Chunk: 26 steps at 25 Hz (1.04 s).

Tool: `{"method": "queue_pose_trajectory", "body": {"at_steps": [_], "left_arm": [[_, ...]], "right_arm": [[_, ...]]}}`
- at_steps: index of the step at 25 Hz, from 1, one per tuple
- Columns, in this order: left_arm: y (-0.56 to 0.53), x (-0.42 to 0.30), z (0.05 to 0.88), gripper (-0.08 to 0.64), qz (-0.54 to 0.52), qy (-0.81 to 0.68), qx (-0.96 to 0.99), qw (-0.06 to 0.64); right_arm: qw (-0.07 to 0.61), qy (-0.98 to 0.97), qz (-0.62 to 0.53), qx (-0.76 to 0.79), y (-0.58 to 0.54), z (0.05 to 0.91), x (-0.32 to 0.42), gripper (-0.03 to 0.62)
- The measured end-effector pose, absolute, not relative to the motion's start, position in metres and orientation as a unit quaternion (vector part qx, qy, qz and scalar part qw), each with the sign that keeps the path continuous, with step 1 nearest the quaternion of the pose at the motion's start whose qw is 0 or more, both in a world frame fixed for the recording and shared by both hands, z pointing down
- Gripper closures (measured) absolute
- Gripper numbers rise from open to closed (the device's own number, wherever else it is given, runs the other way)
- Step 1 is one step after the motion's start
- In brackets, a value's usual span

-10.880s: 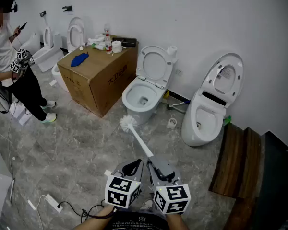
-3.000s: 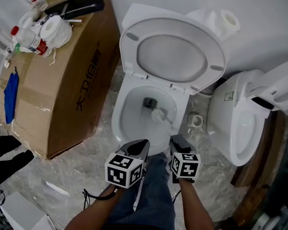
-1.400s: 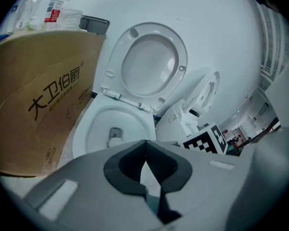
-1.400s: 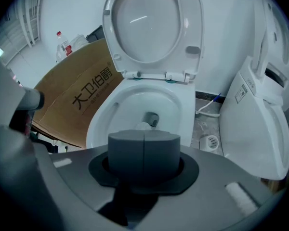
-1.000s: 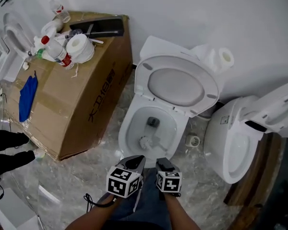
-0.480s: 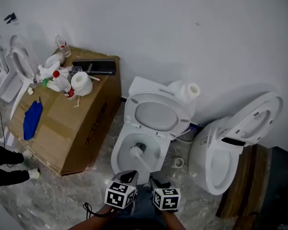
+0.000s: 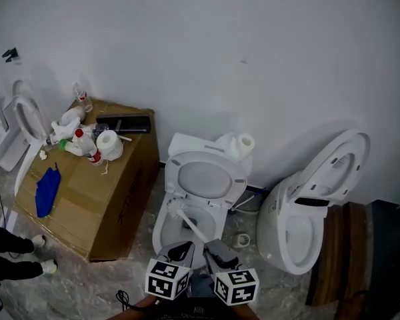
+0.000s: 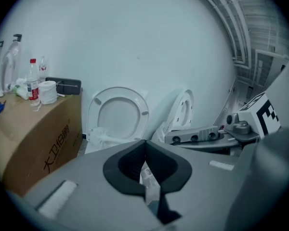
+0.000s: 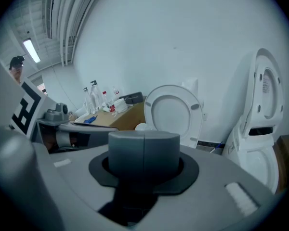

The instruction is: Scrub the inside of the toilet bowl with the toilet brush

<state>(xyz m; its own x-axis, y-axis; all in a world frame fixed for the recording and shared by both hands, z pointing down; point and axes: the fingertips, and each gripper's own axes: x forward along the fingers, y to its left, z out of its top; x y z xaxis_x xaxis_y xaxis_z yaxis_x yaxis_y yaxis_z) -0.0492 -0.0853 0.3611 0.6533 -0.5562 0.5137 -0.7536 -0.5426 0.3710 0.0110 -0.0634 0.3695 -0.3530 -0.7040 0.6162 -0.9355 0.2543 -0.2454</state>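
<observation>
The toilet brush (image 7: 176, 207) has a bristly white head and a thin white handle. The head sits up at the back left of the glossy white toilet bowl's (image 7: 161, 231) rim, just under the raised oval lid (image 7: 203, 179). The handle slants down to the right gripper (image 7: 212, 247), whose grey jaws are pinched tight on it. The left gripper (image 7: 182, 247) hangs just beside, its dark pads pressed together at the tips and holding nothing. A taped cardboard box (image 7: 100, 202) crowds the bowl's left side and a second toilet (image 7: 300, 229) its right, leaving a narrow gap each way. The floor (image 7: 107, 279) is grey veined stone, with a plain white wall (image 7: 220, 59) behind.
</observation>
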Motion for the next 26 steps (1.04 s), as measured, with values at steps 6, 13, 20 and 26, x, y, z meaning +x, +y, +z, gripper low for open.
{"method": "queue_pose_trajectory", "body": {"at_steps": [6, 13, 20, 26], "left_arm": [[-0.082, -0.044, 0.345, 0.555, 0.157, -0.383, 0.872, 0.26], [-0.083, -0.043, 0.341, 0.555, 0.152, -0.385, 0.876, 0.247], [-0.086, -0.04, 0.341, 0.555, 0.149, -0.384, 0.876, 0.251], [-0.087, -0.043, 0.341, 0.555, 0.151, -0.388, 0.874, 0.252]], "right_arm": [[0.179, -0.781, 0.265, 0.536, -0.065, 0.349, 0.007, 0.437], [0.178, -0.78, 0.26, 0.541, -0.064, 0.349, 0.008, 0.437], [0.182, -0.776, 0.264, 0.543, -0.066, 0.352, 0.013, 0.437], [0.182, -0.779, 0.266, 0.538, -0.069, 0.355, 0.009, 0.437]]}}
